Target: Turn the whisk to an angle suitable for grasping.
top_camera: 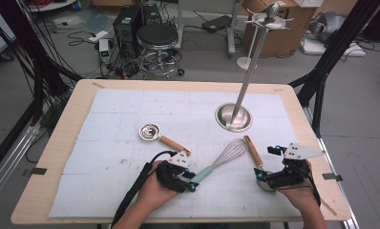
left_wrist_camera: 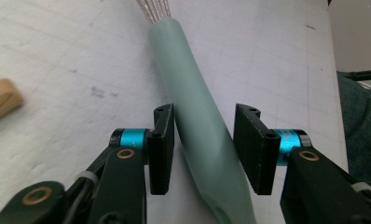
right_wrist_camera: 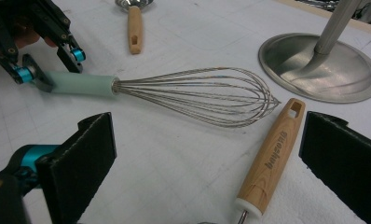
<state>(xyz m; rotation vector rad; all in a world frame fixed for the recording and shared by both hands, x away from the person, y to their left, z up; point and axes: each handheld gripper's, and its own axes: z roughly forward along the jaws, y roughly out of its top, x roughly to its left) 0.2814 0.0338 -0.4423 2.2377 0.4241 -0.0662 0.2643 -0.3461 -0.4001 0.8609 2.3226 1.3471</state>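
Observation:
A wire whisk (top_camera: 230, 153) with a pale green handle (left_wrist_camera: 179, 70) lies on the white mat. My left gripper (top_camera: 192, 181) straddles the end of that handle. One pad (left_wrist_camera: 162, 149) touches it, and a thin gap shows at the other pad. The right gripper view shows the left gripper (right_wrist_camera: 48, 70) at the handle's tip, with the whisk (right_wrist_camera: 197, 93) flat on the mat. My right gripper (top_camera: 267, 163) stands wide open over a utensil's wooden handle (right_wrist_camera: 272, 154), which lies between its jaws without touching them.
A small steel ladle (top_camera: 150, 132) with a wooden handle lies left of centre. A steel utensil stand (top_camera: 233, 117) rises at the back right, its pole leaning to a hook ring on top. The mat (top_camera: 107, 157) covers most of the wooden table.

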